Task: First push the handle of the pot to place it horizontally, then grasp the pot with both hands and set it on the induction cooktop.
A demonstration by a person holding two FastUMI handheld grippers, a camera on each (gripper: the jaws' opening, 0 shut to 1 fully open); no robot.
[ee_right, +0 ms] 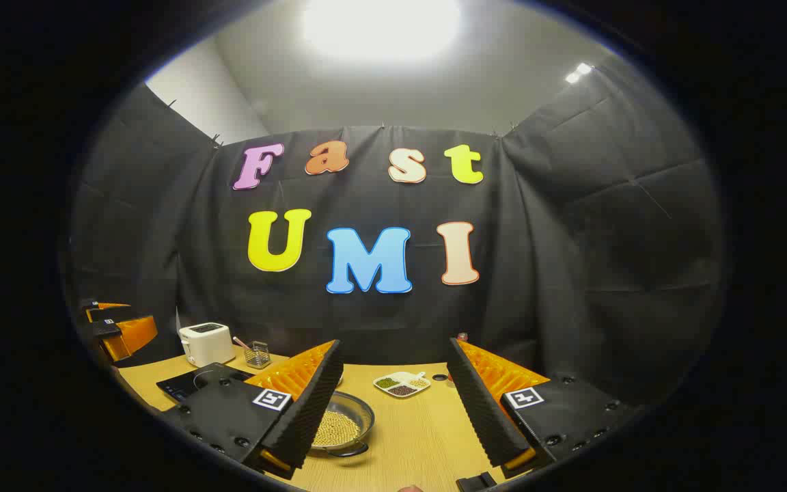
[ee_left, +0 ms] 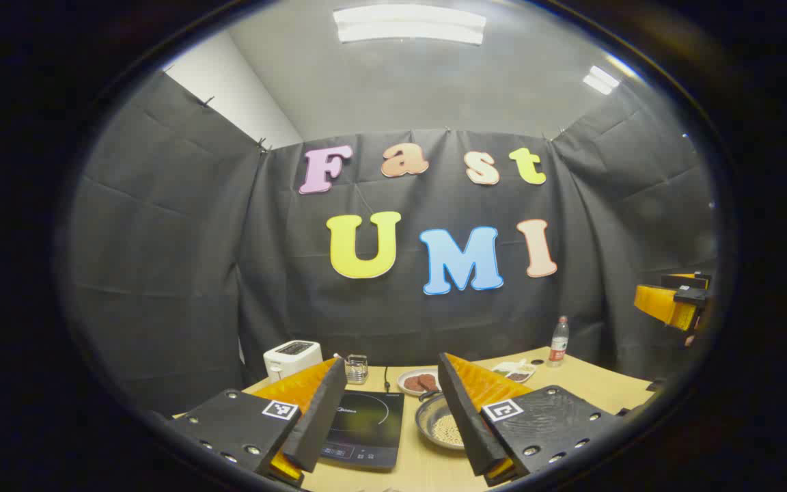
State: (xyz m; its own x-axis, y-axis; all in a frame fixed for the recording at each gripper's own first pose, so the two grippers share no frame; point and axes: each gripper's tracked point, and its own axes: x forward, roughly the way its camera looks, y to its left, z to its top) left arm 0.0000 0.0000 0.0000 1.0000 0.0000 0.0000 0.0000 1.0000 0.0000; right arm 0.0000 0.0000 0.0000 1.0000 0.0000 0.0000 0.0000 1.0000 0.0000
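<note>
In the left gripper view, the pot (ee_left: 440, 425) is partly hidden behind the right finger of the left claw (ee_left: 393, 424), so its near-right rim and any handle on that side cannot be made out. The cooktop (ee_left: 364, 427) has its left edge covered by the other finger. The plate (ee_left: 415, 382) behind holds dark round pieces too small to identify. The right claw (ee_left: 673, 301) is cut off at the picture's edge.

In the right gripper view, the pot (ee_right: 351, 418) has its left side covered by the right claw's (ee_right: 393, 417) finger. The cooktop (ee_right: 185, 384) is largely hidden behind the claw's body. The left claw (ee_right: 117, 328) is cut by the edge.
</note>
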